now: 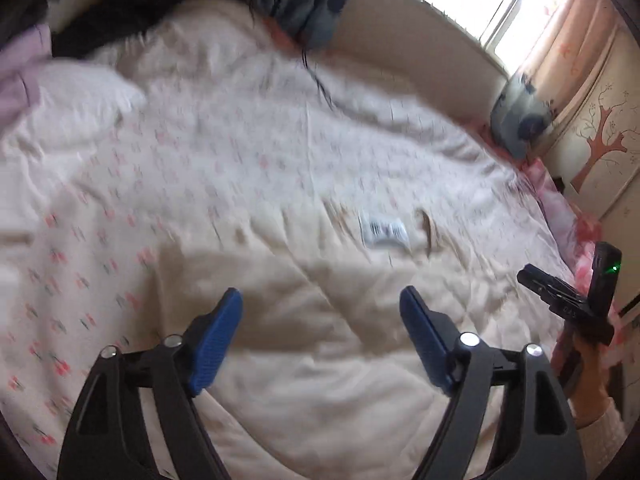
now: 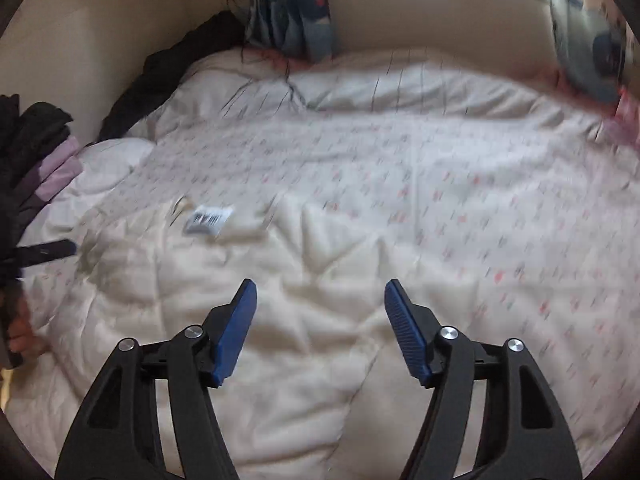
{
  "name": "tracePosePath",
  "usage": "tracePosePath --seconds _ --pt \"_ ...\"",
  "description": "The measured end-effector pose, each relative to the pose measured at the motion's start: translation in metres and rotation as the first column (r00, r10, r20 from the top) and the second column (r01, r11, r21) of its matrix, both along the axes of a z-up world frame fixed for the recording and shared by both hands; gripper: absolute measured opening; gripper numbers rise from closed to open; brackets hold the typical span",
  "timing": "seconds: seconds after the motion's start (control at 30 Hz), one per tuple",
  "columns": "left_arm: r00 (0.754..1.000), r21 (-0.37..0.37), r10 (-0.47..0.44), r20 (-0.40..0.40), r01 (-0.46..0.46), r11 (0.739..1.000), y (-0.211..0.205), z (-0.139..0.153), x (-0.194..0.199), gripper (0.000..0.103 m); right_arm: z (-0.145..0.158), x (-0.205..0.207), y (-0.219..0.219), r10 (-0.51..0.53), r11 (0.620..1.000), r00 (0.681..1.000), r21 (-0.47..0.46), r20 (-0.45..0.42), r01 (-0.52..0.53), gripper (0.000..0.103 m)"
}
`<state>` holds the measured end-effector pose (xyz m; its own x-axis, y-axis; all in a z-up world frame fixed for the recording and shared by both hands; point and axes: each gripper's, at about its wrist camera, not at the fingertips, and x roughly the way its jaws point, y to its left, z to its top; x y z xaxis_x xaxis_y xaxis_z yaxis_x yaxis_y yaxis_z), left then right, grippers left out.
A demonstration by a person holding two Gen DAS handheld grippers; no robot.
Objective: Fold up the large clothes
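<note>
A large cream quilt with small pink flower prints [image 1: 240,168] lies spread over the bed; its plain cream underside [image 1: 304,320] is turned up in front, with a white care label [image 1: 386,232]. My left gripper [image 1: 322,300] is open and empty above that plain part. The quilt fills the right wrist view [image 2: 400,184], with the label [image 2: 208,219] at the left. My right gripper [image 2: 320,292] is open and empty over the plain part [image 2: 280,300]. The right gripper's body shows at the right edge of the left wrist view [image 1: 576,300]. Both views are blurred.
Dark clothes [image 2: 36,128] and a lilac cloth [image 2: 60,160] lie piled at the bed's left side. Blue patterned curtains [image 2: 292,12] hang at the far wall under a bright window [image 1: 500,4]. A pink sheet edge [image 1: 560,196] shows at the bed's right side.
</note>
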<state>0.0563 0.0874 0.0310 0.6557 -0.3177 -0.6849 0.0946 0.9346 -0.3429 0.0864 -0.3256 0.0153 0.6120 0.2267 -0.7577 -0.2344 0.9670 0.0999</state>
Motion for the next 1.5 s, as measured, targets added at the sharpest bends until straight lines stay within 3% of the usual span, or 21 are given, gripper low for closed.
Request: tracePosePath --seconds 0.03,0.1,0.17,0.27,0.37,0.4,0.47,0.6,0.67,0.8,0.9,1.07,1.1,1.17,1.2,1.23,1.3,1.33,1.37,1.4,1.5 --pt "1.0 0.027 0.023 0.014 -0.023 0.999 0.001 -0.003 0.005 0.086 -0.02 0.02 -0.001 -0.022 1.0 0.998 -0.016 -0.062 0.021 0.069" --pt "0.991 0.077 0.049 -0.123 -0.039 0.996 0.005 -0.04 0.028 0.086 -0.078 0.041 -0.004 -0.019 0.998 0.98 -0.07 -0.2 0.005 0.069" --pt "0.976 0.043 0.016 -0.216 -0.007 0.999 0.009 -0.07 0.033 0.086 -0.079 0.045 -0.016 -0.011 1.0 0.976 0.002 -0.216 0.011 0.069" --pt "0.98 0.006 0.016 -0.199 -0.015 1.0 0.019 -0.047 0.019 0.086 -0.042 0.028 -0.049 0.05 0.989 0.966 0.147 -0.253 -0.012 0.069" --pt "0.986 -0.036 -0.028 -0.162 0.022 0.999 0.038 -0.011 -0.039 0.086 -0.003 -0.028 -0.095 0.092 0.97 0.967 0.243 -0.238 -0.033 0.077" --pt "0.986 -0.043 -0.043 -0.164 0.036 0.998 0.043 -0.007 -0.056 0.086 0.003 -0.05 -0.11 0.096 0.967 0.963 0.253 -0.251 -0.03 0.088" --pt "0.976 -0.091 -0.093 -0.198 0.076 0.993 0.061 -0.003 -0.104 0.086 0.006 -0.11 -0.155 0.135 0.949 0.94 0.315 -0.314 -0.031 0.093" --pt "0.944 -0.232 -0.15 -0.293 0.082 0.969 0.096 -0.027 -0.184 0.086 -0.006 -0.213 -0.212 0.203 0.881 0.884 0.472 -0.42 0.022 0.094" --pt "0.929 -0.256 -0.156 -0.335 0.07 0.964 0.107 -0.042 -0.218 0.086 -0.02 -0.25 -0.222 0.23 0.846 0.853 0.529 -0.468 0.062 0.094" --pt "0.896 -0.399 -0.197 -0.399 0.024 0.917 0.116 -0.078 -0.272 0.086 -0.038 -0.299 -0.217 0.308 0.794 0.806 0.604 -0.506 0.075 0.093" --pt "0.881 -0.489 -0.27 -0.388 0.051 0.871 0.105 -0.091 -0.297 0.087 -0.042 -0.319 -0.204 0.344 0.783 0.789 0.619 -0.509 0.058 0.093" --pt "0.846 -0.571 -0.389 -0.366 0.126 0.811 0.08 -0.105 -0.312 0.088 -0.034 -0.33 -0.188 0.367 0.753 0.807 0.657 -0.463 0.034 0.093" --pt "0.848 -0.578 -0.392 -0.356 0.13 0.806 0.077 -0.104 -0.312 0.088 -0.029 -0.332 -0.185 0.368 0.749 0.819 0.662 -0.441 0.02 0.09" --pt "0.857 -0.608 -0.4 -0.324 0.135 0.782 0.074 -0.102 -0.313 0.088 -0.022 -0.335 -0.182 0.346 0.754 0.841 0.656 -0.415 0.013 0.064" --pt "0.865 -0.602 -0.386 -0.322 0.127 0.788 0.074 -0.1 -0.314 0.088 -0.023 -0.335 -0.18 0.315 0.777 0.848 0.629 -0.427 0.027 0.041" --pt "0.869 -0.589 -0.368 -0.331 0.114 0.8 0.071 -0.101 -0.314 0.087 -0.026 -0.335 -0.177 0.305 0.783 0.846 0.621 -0.438 0.039 0.029" --pt "0.873 -0.567 -0.331 -0.359 0.079 0.82 0.07 -0.103 -0.316 0.059 -0.027 -0.337 -0.177 0.286 0.771 0.86 0.635 -0.421 0.054 0.025" --pt "0.877 -0.561 -0.312 -0.366 0.06 0.826 0.069 -0.103 -0.315 0.057 -0.024 -0.335 -0.175 0.281 0.754 0.872 0.654 -0.4 0.057 0.021" --pt "0.89 -0.543 -0.288 -0.355 0.054 0.838 0.066 -0.095 -0.318 0.048 -0.019 -0.335 -0.175 0.277 0.74 0.887 0.671 -0.37 0.05 0.02" --pt "0.899 -0.545 -0.277 -0.34 0.051 0.837 0.066 -0.088 -0.319 0.027 -0.008 -0.334 -0.173 0.269 0.726 0.904 0.687 -0.332 0.036 0.018" --pt "0.94 -0.584 -0.244 -0.237 0.063 0.809 0.068 -0.044 -0.324 0.015 0.03 -0.327 -0.174 0.247 0.682 0.945 0.731 -0.215 -0.013 0.016"
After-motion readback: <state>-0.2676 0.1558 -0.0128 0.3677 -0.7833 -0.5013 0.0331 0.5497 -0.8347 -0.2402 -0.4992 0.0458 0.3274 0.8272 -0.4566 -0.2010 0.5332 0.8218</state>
